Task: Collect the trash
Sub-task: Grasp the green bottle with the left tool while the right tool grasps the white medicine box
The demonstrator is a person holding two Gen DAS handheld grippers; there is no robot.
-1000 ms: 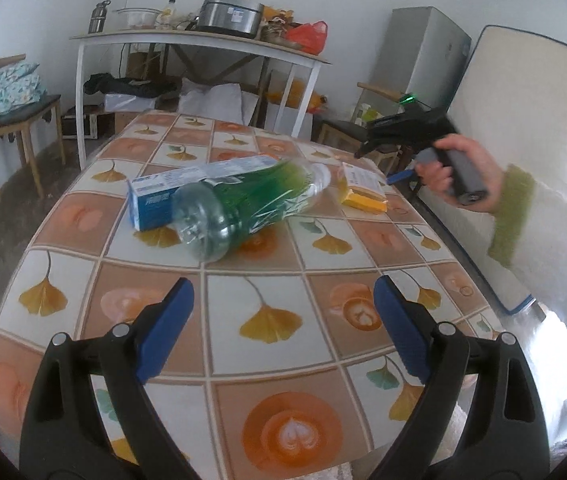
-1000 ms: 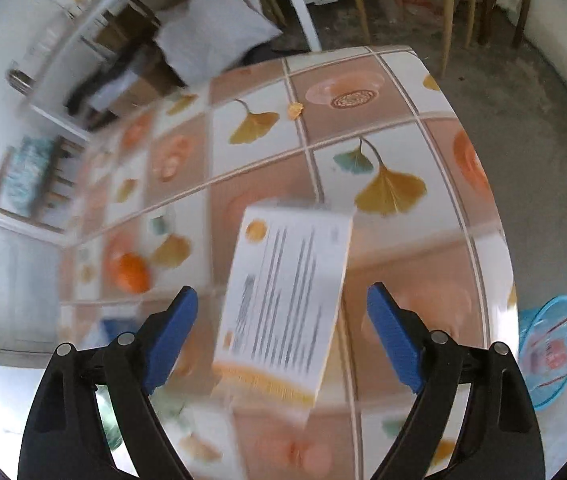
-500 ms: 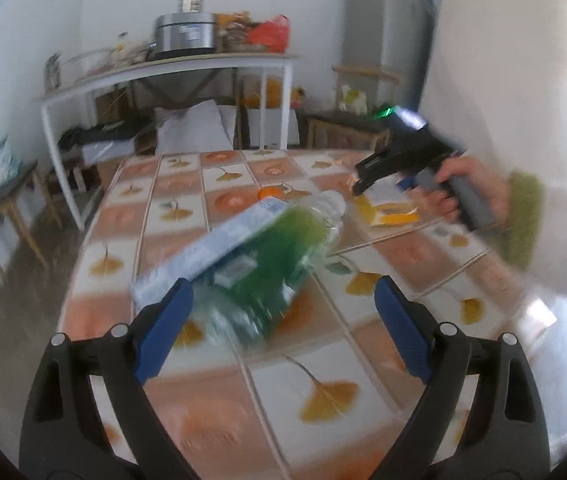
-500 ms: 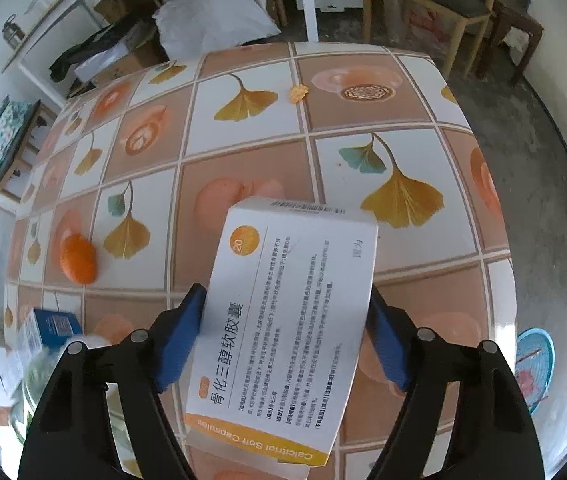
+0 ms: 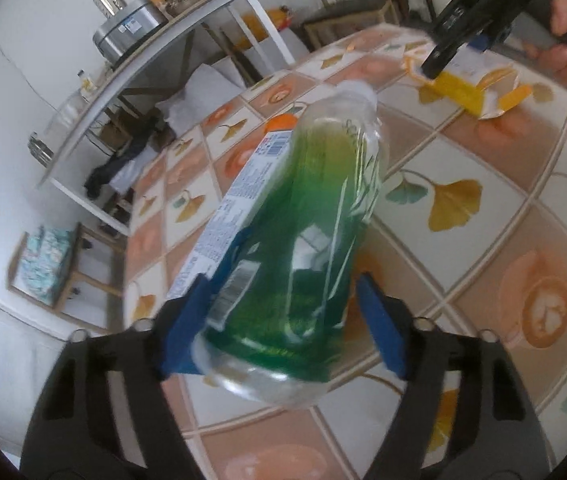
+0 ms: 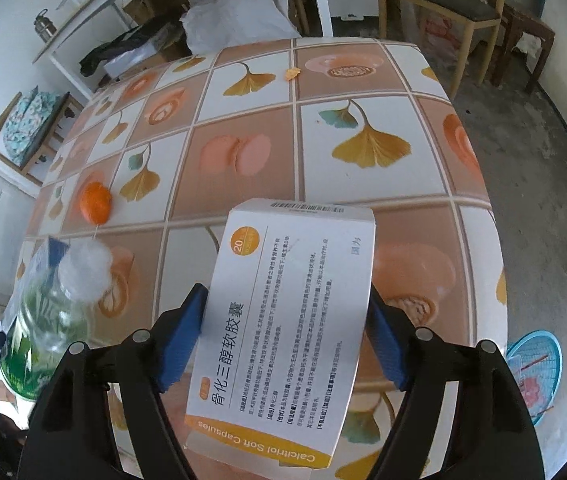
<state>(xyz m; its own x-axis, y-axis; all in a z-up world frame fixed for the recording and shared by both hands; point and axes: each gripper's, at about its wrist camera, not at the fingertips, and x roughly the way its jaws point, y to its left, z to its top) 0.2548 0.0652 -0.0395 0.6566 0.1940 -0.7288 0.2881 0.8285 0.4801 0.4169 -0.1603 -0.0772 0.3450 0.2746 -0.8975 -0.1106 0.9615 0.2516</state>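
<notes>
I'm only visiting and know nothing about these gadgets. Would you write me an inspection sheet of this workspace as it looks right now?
Surface: table under a tiled cloth printed with ginkgo leaves.
Job's things: green plastic bottle lying on its side; white and yellow medicine box; long blue and white carton beside the bottle.
Clutter: orange peel; a small orange scrap.
Grippers: left claw closing around the bottle's base, right pad apart from it; right claw clamped on the medicine box.
Cables: nothing seen.
Surroundings: white side table with a metal cooker; wooden chair; blue basket on the floor.
</notes>
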